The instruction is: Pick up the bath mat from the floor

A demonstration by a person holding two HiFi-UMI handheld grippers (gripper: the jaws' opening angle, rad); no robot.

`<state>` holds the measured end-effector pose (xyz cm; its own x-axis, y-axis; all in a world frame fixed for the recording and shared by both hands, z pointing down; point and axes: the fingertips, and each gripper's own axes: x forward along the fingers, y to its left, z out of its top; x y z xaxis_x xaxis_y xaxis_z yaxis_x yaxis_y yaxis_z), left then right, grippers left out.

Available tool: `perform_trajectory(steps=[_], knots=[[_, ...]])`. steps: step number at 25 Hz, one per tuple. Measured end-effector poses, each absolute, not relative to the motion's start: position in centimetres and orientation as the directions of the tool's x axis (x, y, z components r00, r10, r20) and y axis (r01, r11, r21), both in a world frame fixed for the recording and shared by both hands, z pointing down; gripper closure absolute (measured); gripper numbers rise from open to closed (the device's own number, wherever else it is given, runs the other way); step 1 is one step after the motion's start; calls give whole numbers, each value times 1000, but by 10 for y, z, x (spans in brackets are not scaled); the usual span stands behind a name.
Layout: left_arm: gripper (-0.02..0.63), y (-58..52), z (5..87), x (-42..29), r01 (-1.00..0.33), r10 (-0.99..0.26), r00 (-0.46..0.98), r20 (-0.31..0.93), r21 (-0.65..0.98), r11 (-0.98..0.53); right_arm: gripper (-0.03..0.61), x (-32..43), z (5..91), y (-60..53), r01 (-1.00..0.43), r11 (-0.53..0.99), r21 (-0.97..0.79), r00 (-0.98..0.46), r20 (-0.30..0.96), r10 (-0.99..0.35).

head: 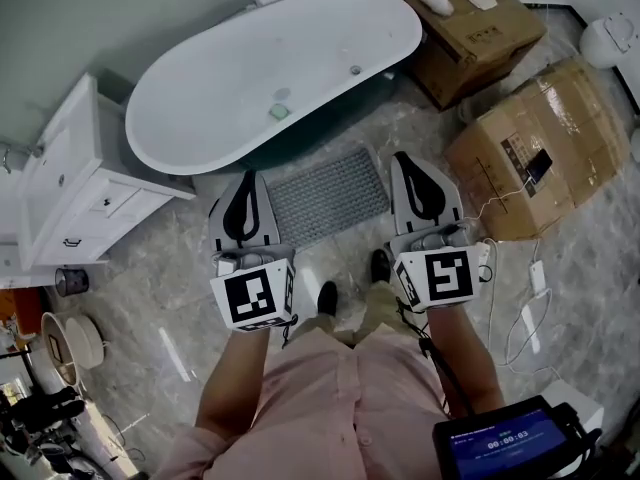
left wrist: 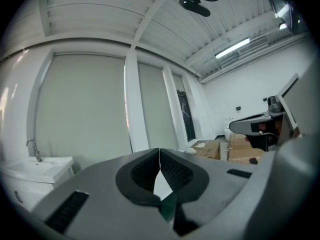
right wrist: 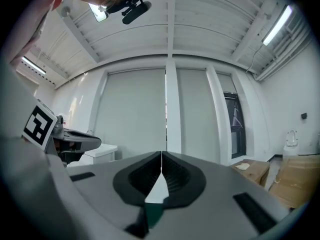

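Note:
A grey ribbed bath mat lies flat on the marble floor in front of the white bathtub, seen in the head view. My left gripper is held level above the mat's left end, jaws shut and empty. My right gripper hovers level above the mat's right end, also shut with nothing in it. In the left gripper view the left gripper points at a window wall with its tips touching. The right gripper in its own view shows the same, and neither gripper view shows the mat.
A white vanity cabinet stands to the left of the tub. Cardboard boxes sit at the right, with white cables trailing on the floor. The person's shoes stand just behind the mat. A toilet is at the far right.

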<state>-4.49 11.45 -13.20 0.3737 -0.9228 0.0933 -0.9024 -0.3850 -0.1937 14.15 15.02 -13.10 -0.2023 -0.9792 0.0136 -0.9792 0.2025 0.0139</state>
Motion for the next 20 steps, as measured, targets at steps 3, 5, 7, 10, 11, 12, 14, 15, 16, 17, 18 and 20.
perform_trajectory(steps=[3, 5, 7, 10, 11, 12, 14, 15, 16, 17, 18, 20], knots=[[589, 89, -120, 0, -926, -949, 298, 105, -208, -314, 561, 189, -118, 108, -959, 283, 3, -283, 13, -959], [588, 82, -121, 4, -937, -960, 260, 104, -213, -277, 560, 194, -118, 91, -948, 319, 0, -319, 10, -948], [588, 83, -128, -12, -946, -970, 226, 93, -216, -241, 560, 180, -124, 84, -937, 350, 0, -350, 4, -937], [588, 92, -144, -44, -957, -983, 165, 81, -226, -179, 560, 151, -137, 82, -917, 400, 1, -400, -9, -916], [588, 95, -149, -53, -960, -987, 144, 77, -230, -158, 560, 143, -141, 82, -909, 417, 1, -417, -14, -909], [588, 97, -154, -60, -963, -990, 123, 71, -233, -137, 560, 137, -145, 80, -901, 434, 1, -434, -19, -901], [588, 95, -158, -63, -966, -995, 79, 61, -242, -92, 560, 135, -146, 68, -883, 469, -2, -469, -29, -883], [588, 91, -157, -60, -967, -997, 55, 59, -247, -68, 560, 139, -144, 58, -873, 488, -4, -487, -34, -873], [588, 87, -155, -58, -967, -998, 32, 57, -252, -45, 560, 141, -140, 48, -863, 504, -7, -504, -37, -863], [588, 84, -154, -59, -966, -998, 11, 57, -257, -25, 560, 141, -137, 39, -855, 519, -8, -518, -38, -855], [588, 82, -152, -63, -966, -998, -7, 57, -259, -8, 560, 138, -136, 33, -848, 530, -9, -529, -35, -848], [588, 82, -152, -79, -967, -998, -36, 59, -255, 20, 560, 124, -135, 25, -837, 547, -5, -547, -29, -837]])
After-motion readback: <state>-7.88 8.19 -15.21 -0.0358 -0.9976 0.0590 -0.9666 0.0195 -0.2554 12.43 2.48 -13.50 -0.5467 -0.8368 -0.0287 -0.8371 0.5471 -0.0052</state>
